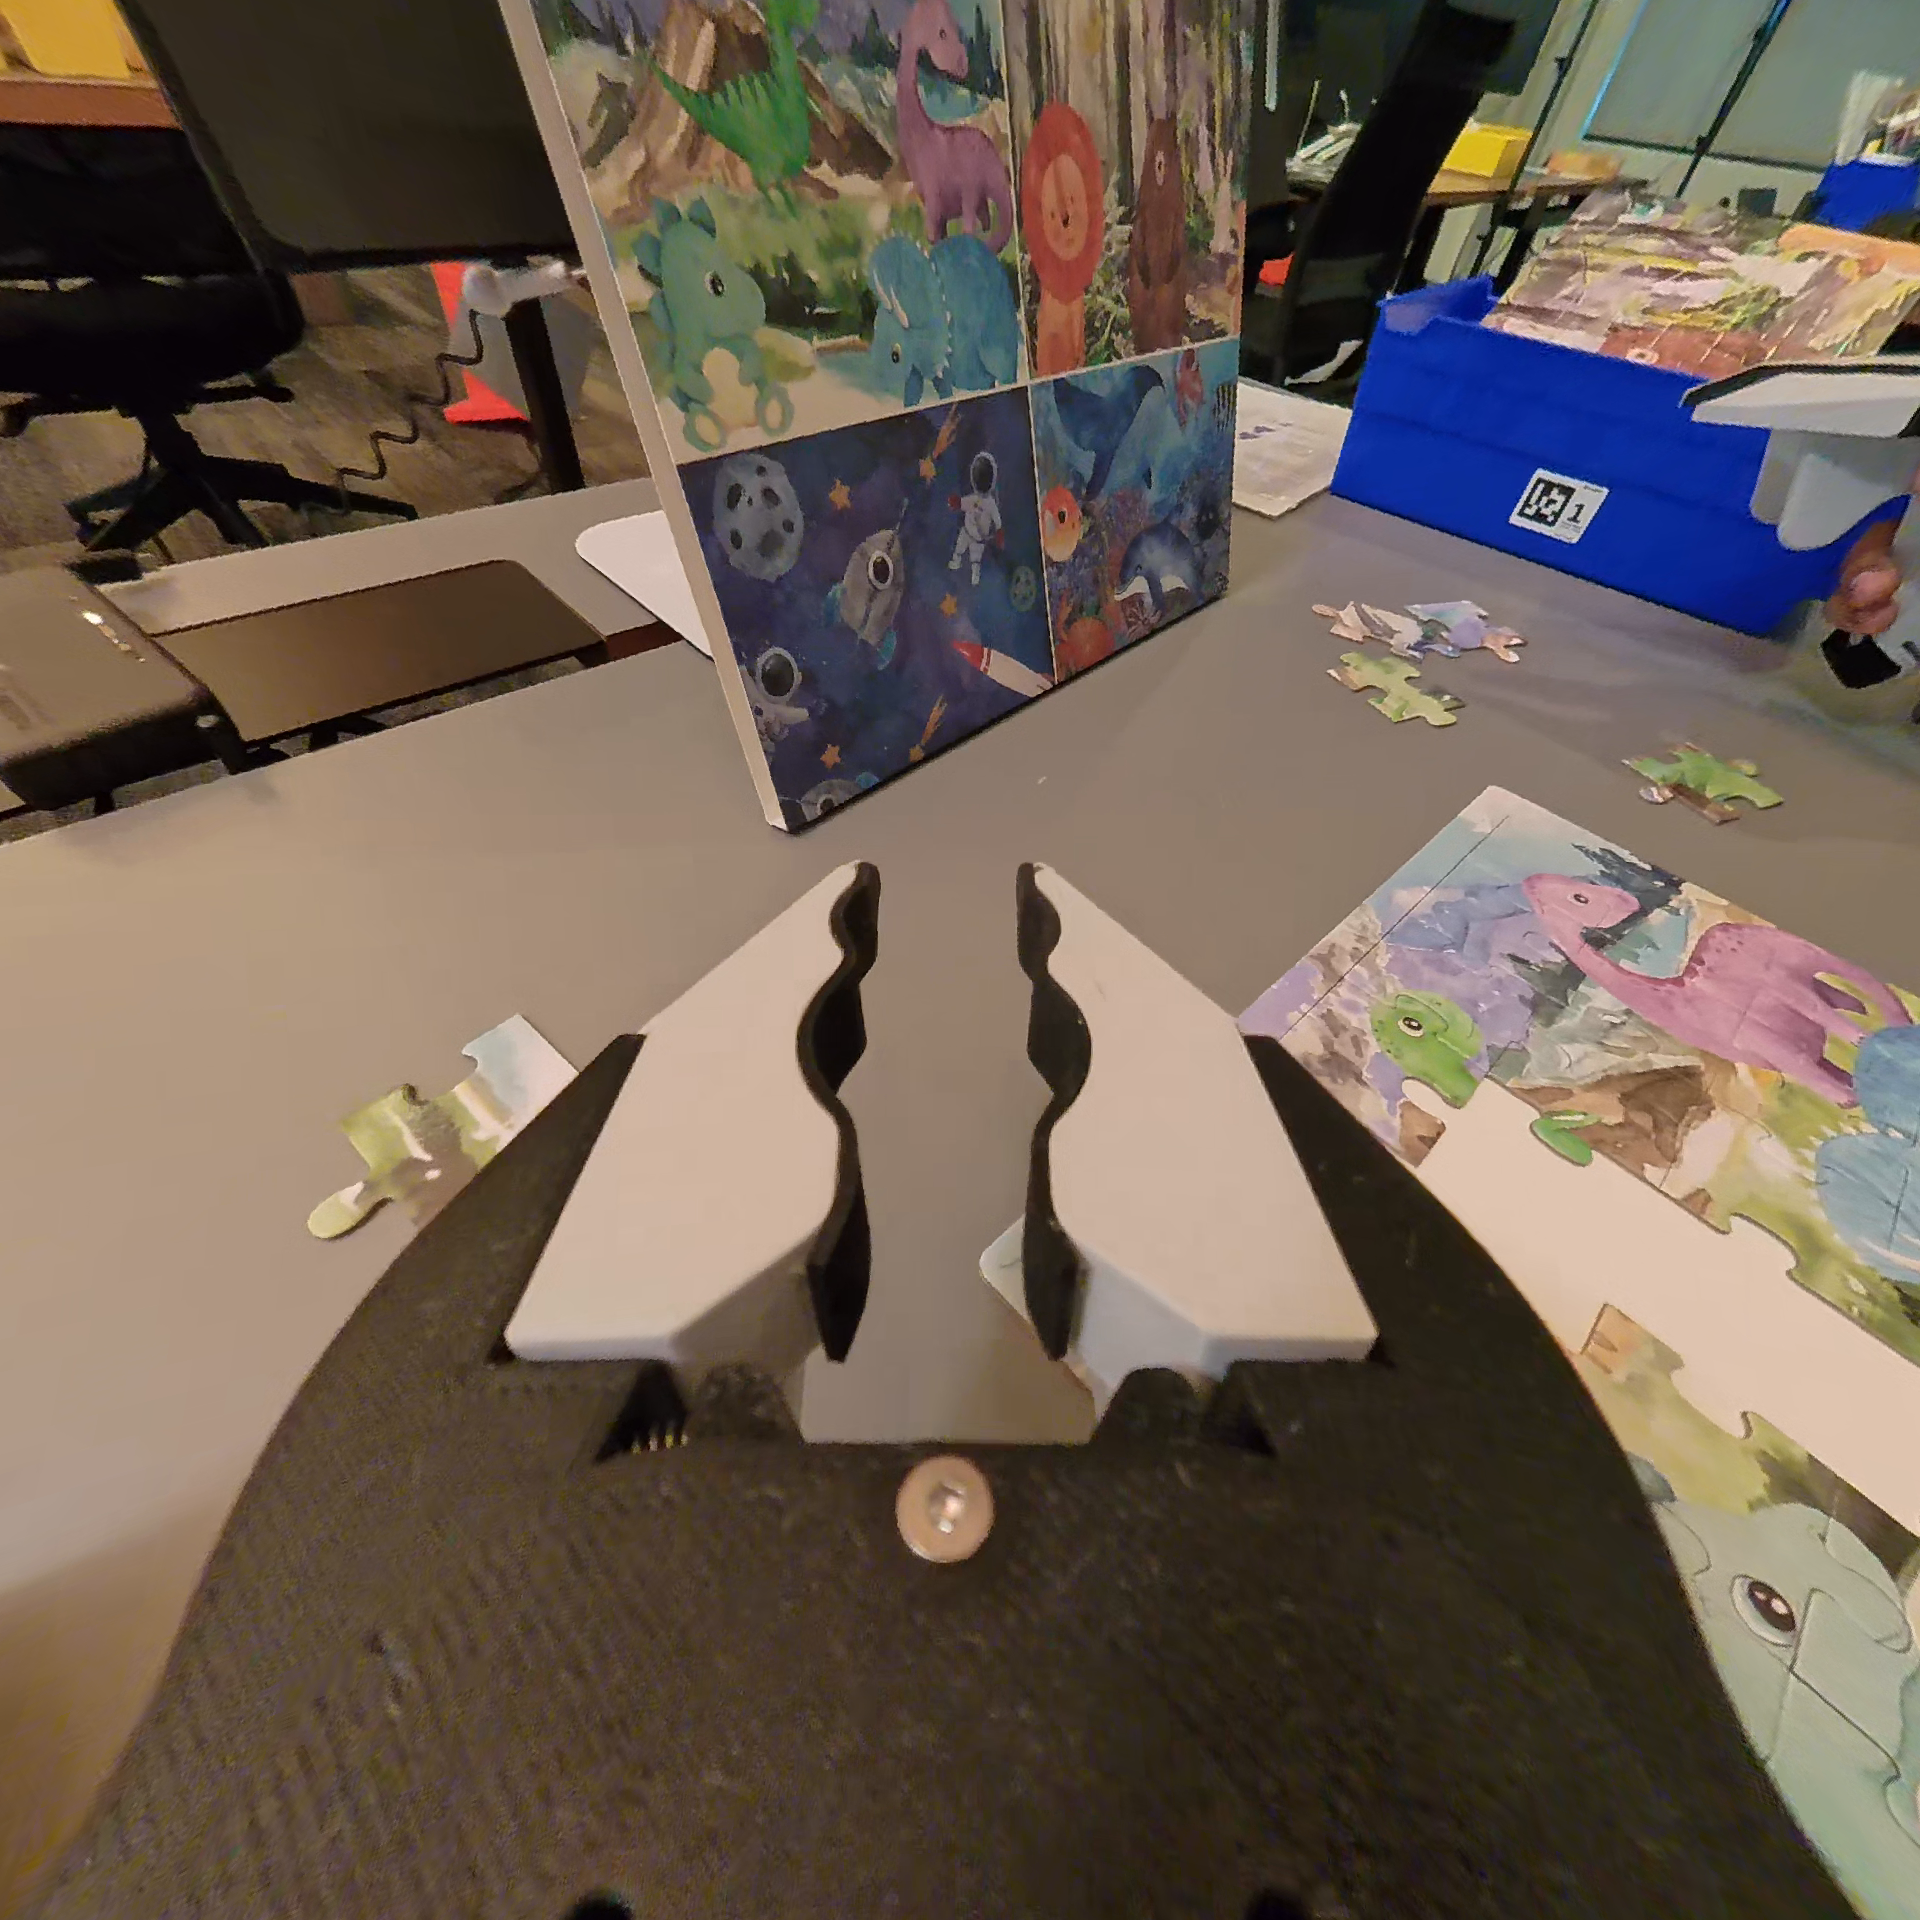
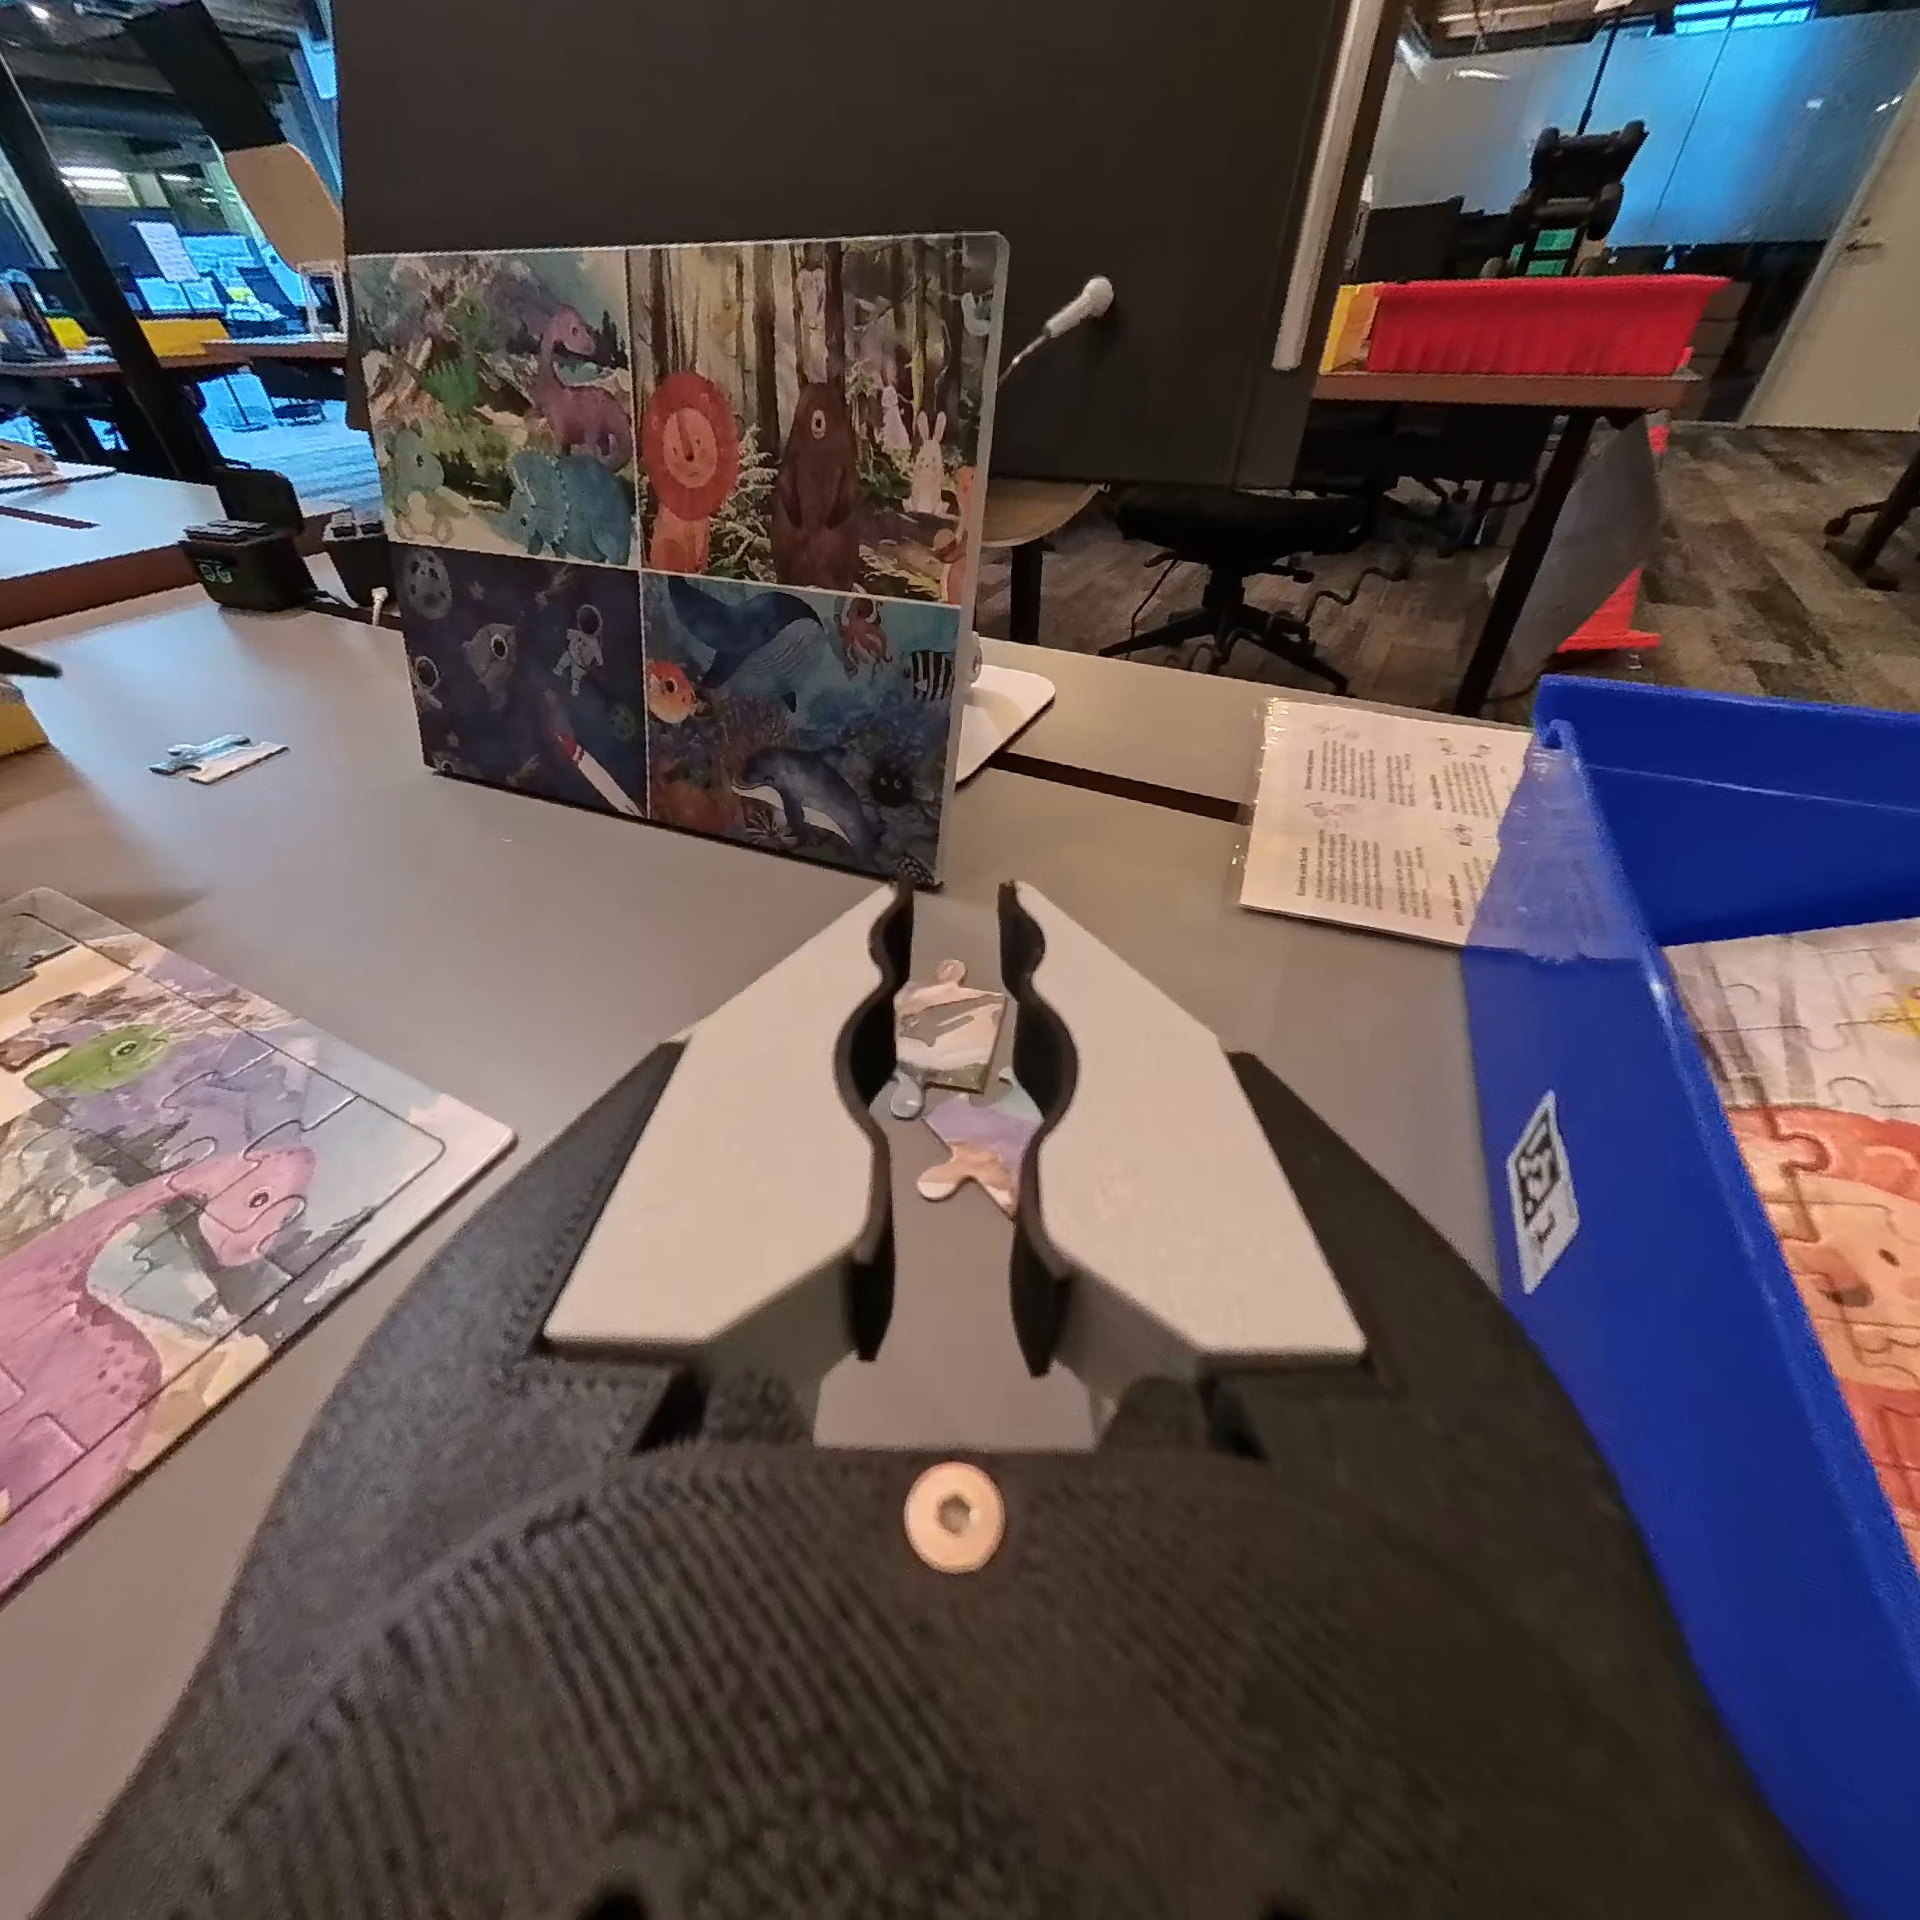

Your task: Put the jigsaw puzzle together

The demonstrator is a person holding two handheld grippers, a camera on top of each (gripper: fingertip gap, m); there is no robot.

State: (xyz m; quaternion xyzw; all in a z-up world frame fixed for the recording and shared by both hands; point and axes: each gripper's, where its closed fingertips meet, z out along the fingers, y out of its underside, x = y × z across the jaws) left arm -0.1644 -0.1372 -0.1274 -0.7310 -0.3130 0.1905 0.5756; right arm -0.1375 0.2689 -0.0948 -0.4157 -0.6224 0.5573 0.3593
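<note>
The partly built dinosaur puzzle [image 1: 1683,997] lies in its white tray [image 1: 1538,1195] on the grey table, to the right of my left gripper [image 1: 948,883]. That gripper is open and empty above bare table. One loose piece [image 1: 436,1132] lies just left of it, and others [image 1: 1392,691] [image 1: 1704,779] lie farther right. My right gripper [image 2: 956,904] is open, low over two joined pastel pieces [image 2: 961,1023] [image 2: 982,1143] that show in the gap between its fingers. The puzzle [image 2: 208,1143] lies to its left.
An upright picture board [image 1: 935,416] [image 2: 675,540] stands at mid-table. A blue bin [image 2: 1621,1039] [image 1: 1538,457] holding another puzzle sits close on the right. A printed sheet [image 2: 1371,821] lies behind it. The right gripper [image 1: 1808,436] and a hand show at the left view's right edge.
</note>
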